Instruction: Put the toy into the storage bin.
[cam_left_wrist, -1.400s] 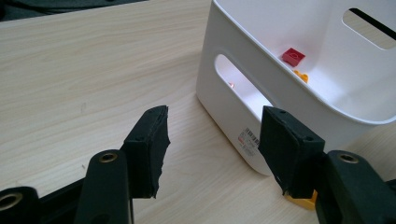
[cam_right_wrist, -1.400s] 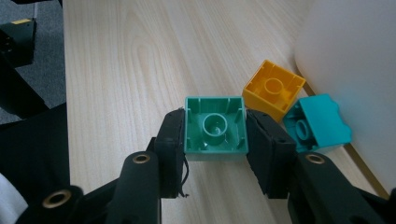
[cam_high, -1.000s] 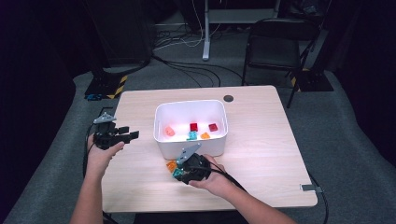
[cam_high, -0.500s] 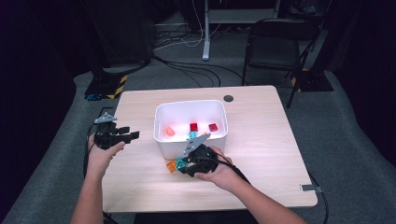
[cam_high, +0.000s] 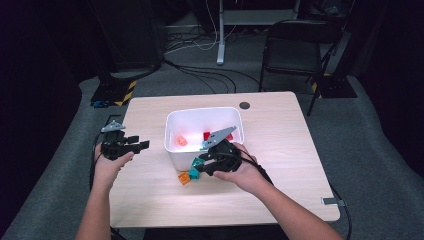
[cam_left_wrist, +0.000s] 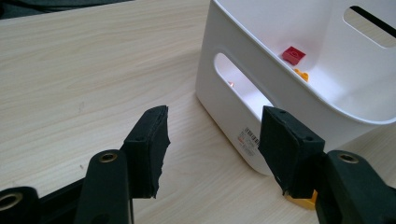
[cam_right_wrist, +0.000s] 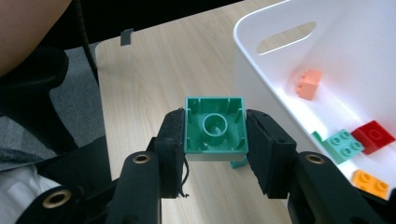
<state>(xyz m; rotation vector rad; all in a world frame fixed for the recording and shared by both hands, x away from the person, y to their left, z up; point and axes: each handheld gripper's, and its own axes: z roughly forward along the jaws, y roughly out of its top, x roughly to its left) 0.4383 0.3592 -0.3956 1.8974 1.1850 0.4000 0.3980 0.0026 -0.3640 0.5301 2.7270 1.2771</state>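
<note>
**Green brick pinched beside the white bin**

Nearest to the person, the right gripper (cam_right_wrist: 215, 140) is seen with its two black jaws pressed on a green brick (cam_right_wrist: 215, 126), whose hollow underside is turned toward the camera. In the high view this gripper (cam_high: 202, 164) is held above the table at the near wall of the bin, and the brick (cam_high: 196, 162) is seen at its tip, clear of the table top.

Just below it, at about 7 o'clock, an orange brick (cam_high: 184, 178) and a teal brick (cam_high: 193, 173) are lying on the wooden table (cam_high: 280, 150), touching each other.

At 9 o'clock from the bin, the left gripper (cam_high: 142, 145) is held over the table edge. Its jaws are spread, and nothing is between them; in the left gripper view (cam_left_wrist: 212, 140) only the table and the bin corner are seen through the gap.

Farther off, the white bin (cam_high: 172, 145) is standing near the middle of the table. Inside it a salmon brick (cam_right_wrist: 309, 84) is found at 12 o'clock, a light green brick (cam_right_wrist: 344, 143) and a red brick (cam_right_wrist: 375, 135) side by side nearer, and an orange-yellow brick (cam_right_wrist: 370, 183) at 5 o'clock.

Beyond the table, a folding chair (cam_high: 295, 50) is standing at 1 o'clock.
</note>
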